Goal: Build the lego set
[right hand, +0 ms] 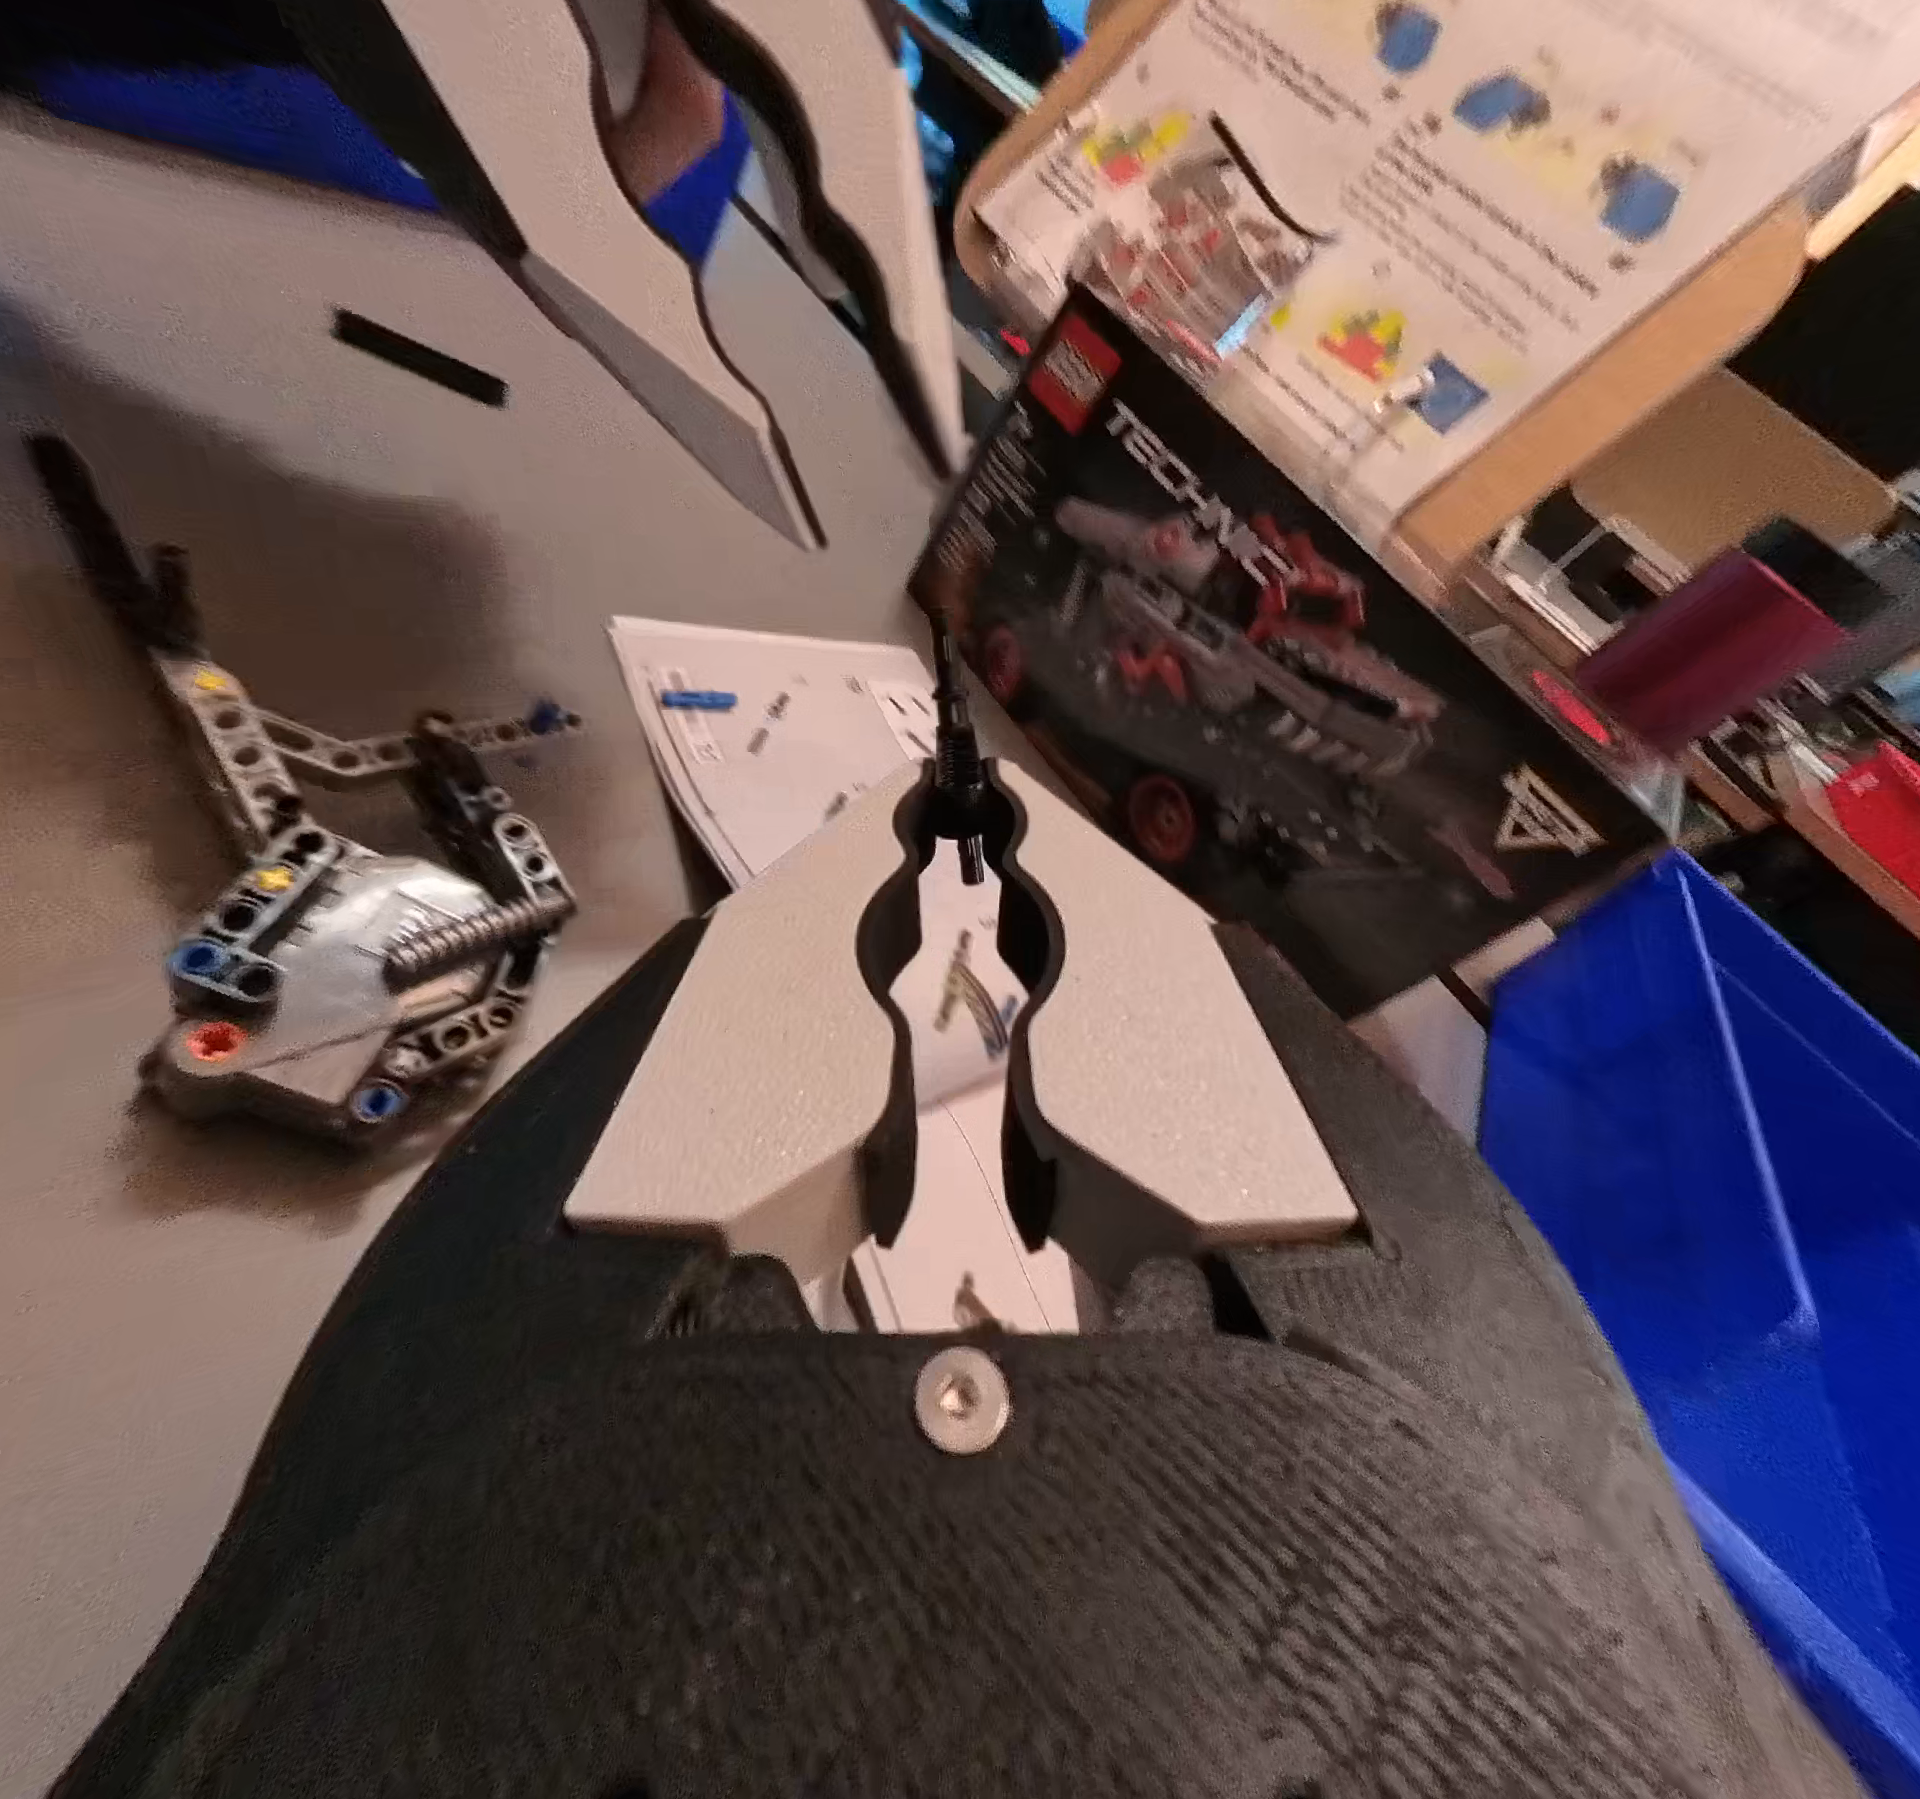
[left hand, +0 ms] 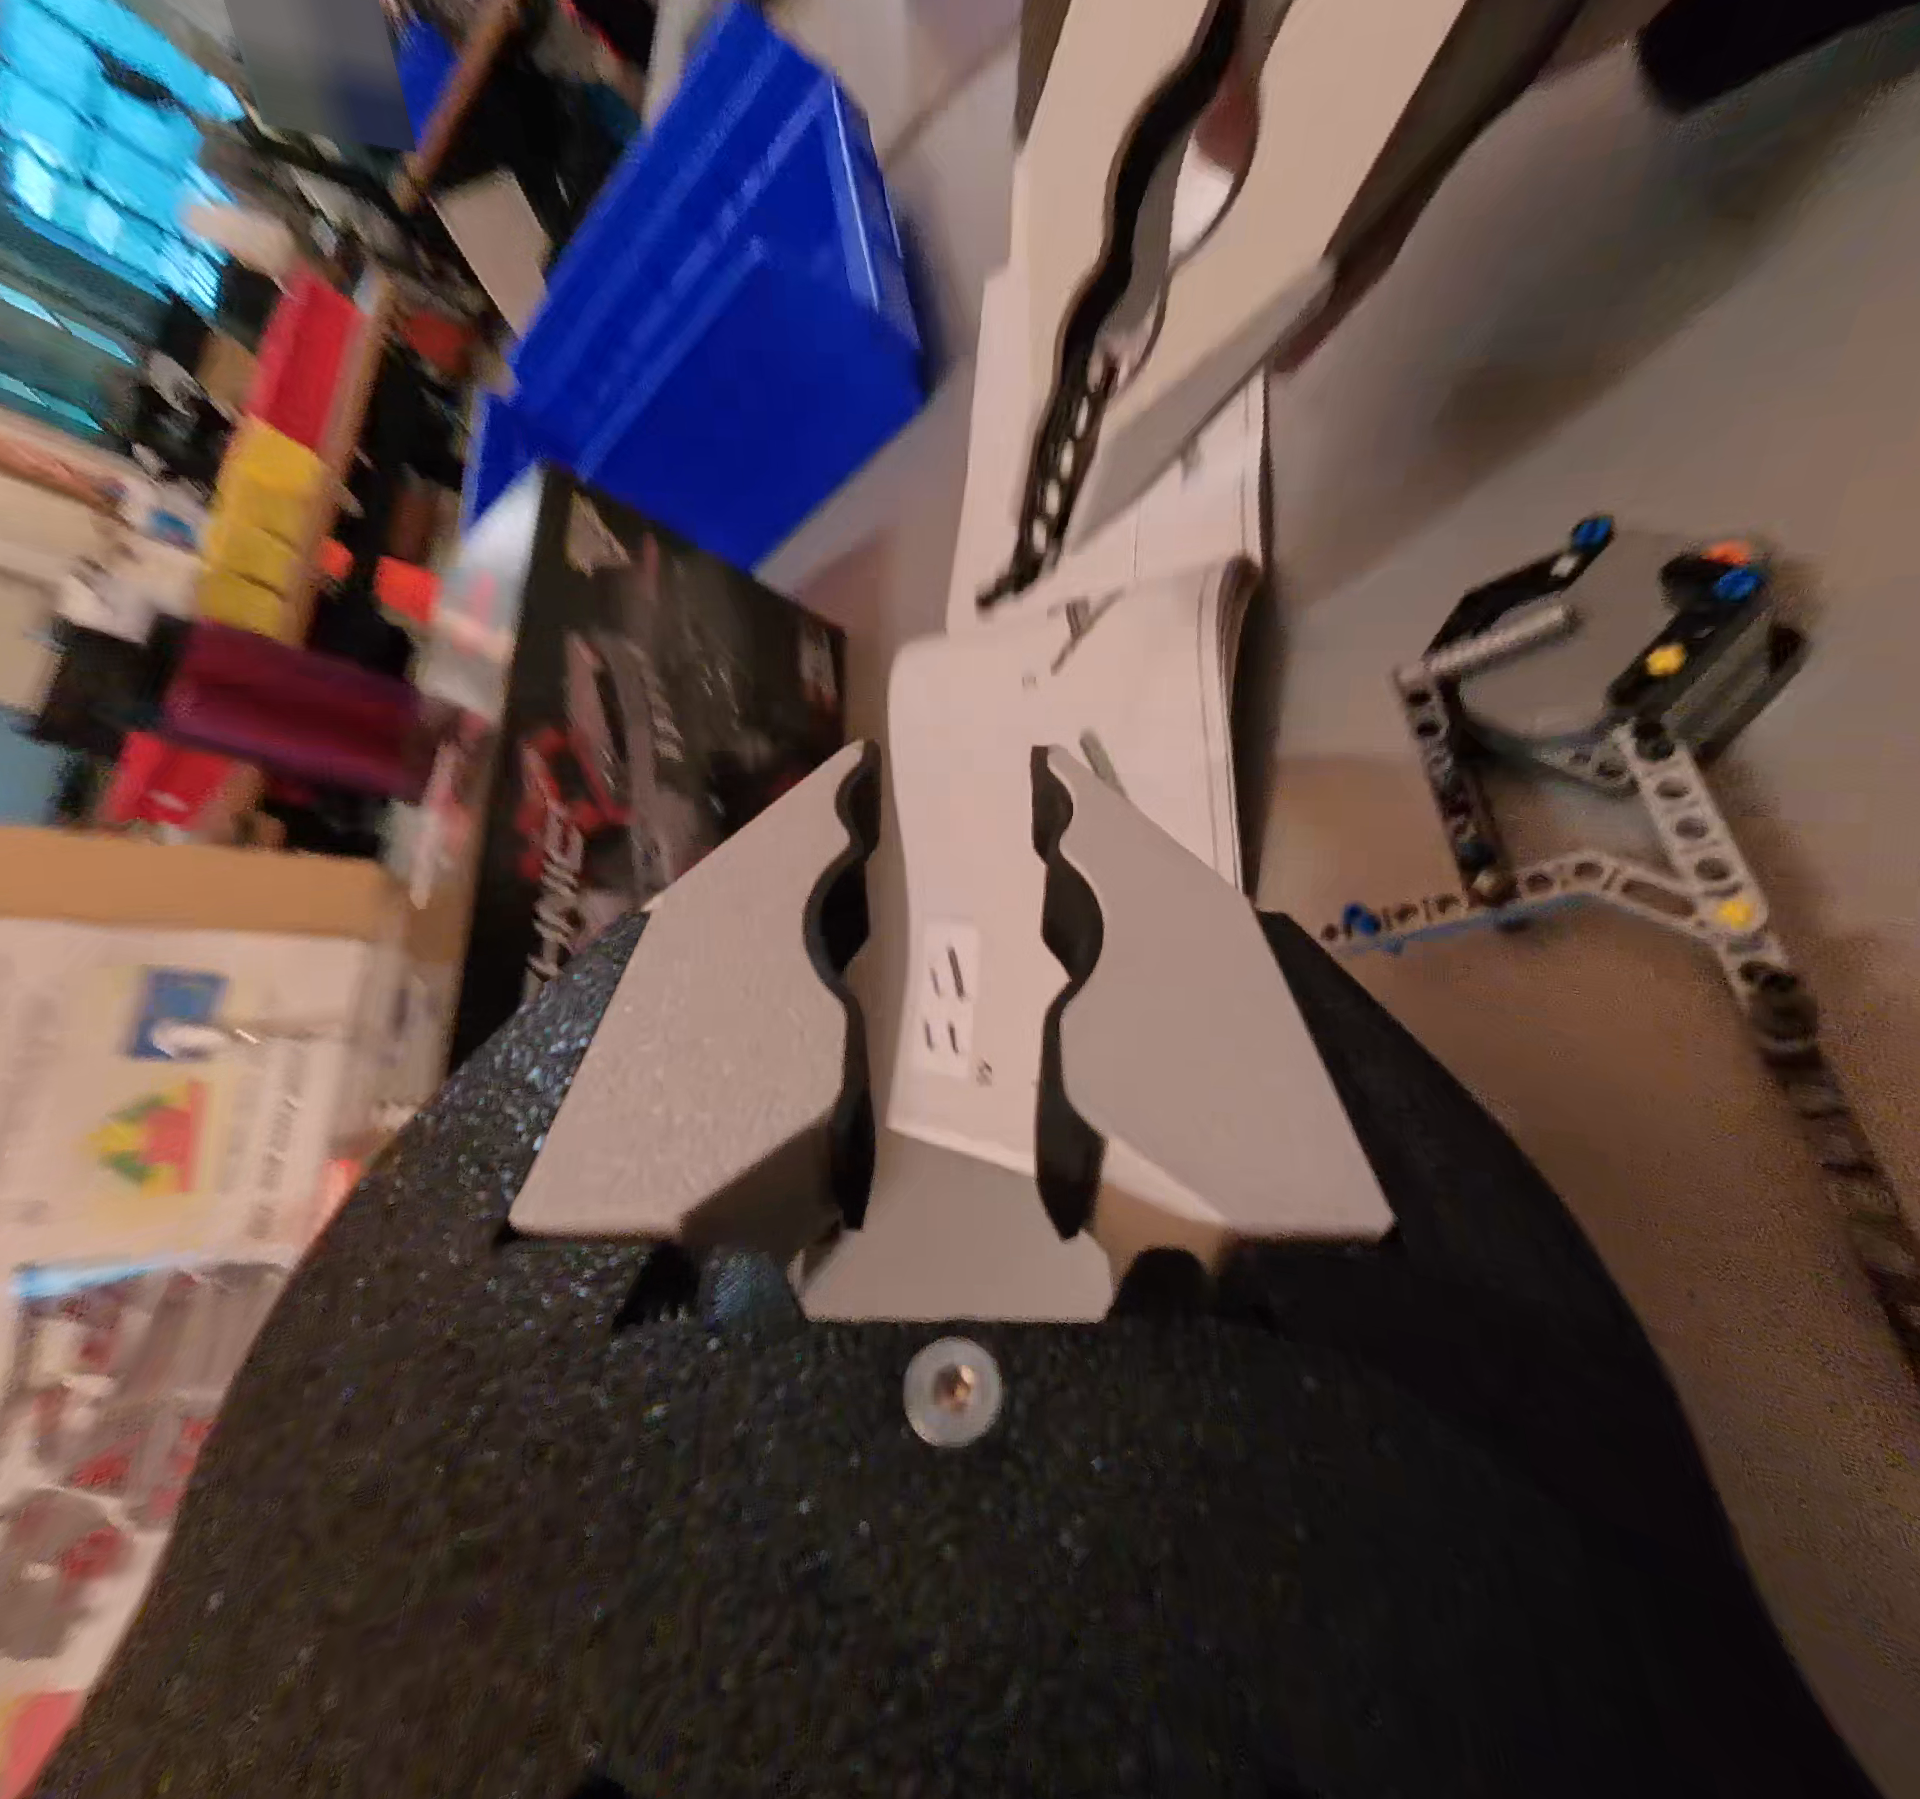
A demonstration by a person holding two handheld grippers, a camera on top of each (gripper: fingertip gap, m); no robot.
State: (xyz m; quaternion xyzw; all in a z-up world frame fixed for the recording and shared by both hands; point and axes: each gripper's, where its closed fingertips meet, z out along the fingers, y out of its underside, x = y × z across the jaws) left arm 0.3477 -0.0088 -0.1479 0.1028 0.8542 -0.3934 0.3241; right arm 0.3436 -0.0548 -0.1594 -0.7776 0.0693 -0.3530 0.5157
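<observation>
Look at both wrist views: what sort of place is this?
Probably a cluttered hobby or lab workbench: a blue storage bin, a boxed building set and an open instruction booklet lie on a table beside stacked shelves.

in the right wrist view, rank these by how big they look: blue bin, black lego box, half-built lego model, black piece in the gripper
As they look in the right wrist view:
1. blue bin, though it sits nearest the camera and is cut off by the frame
2. black lego box
3. half-built lego model
4. black piece, pinched at the right gripper tips
</observation>
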